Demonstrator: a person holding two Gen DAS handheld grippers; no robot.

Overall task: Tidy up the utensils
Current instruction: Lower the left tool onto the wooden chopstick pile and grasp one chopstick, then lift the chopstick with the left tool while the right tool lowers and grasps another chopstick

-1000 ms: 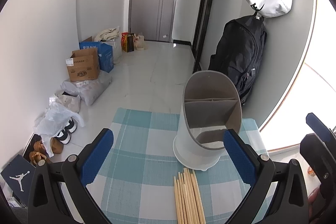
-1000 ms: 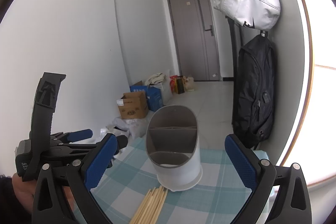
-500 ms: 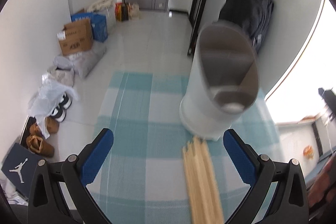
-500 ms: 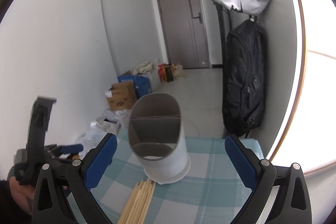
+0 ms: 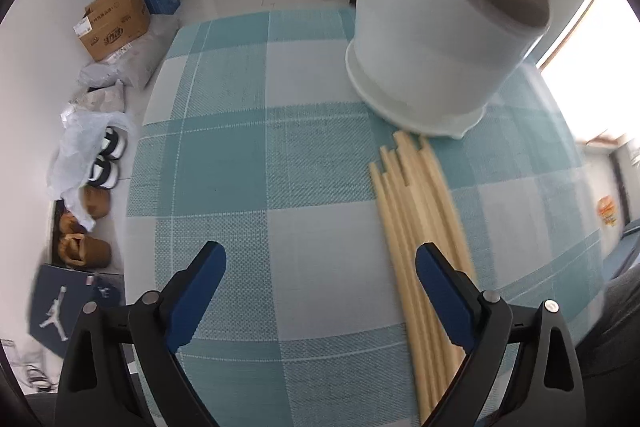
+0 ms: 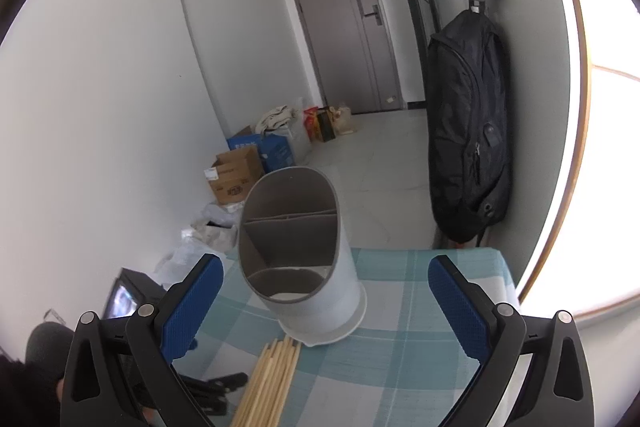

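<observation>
The left gripper (image 5: 320, 291) points down at the checked tablecloth (image 5: 248, 163), jaws wide but just narrowing, nothing between them. Wooden chopsticks (image 5: 416, 227) pass under its right finger. Beyond stands the white utensil holder (image 5: 432, 39). The right gripper (image 6: 326, 301), jaws apart and empty, frames that holder.

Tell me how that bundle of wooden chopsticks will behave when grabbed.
The chopsticks look thin, rigid and light, so they should lift stiffly. They lie loose, side by side on the checked cloth, so some will probably slip free or roll apart unless they are pinched together.
</observation>
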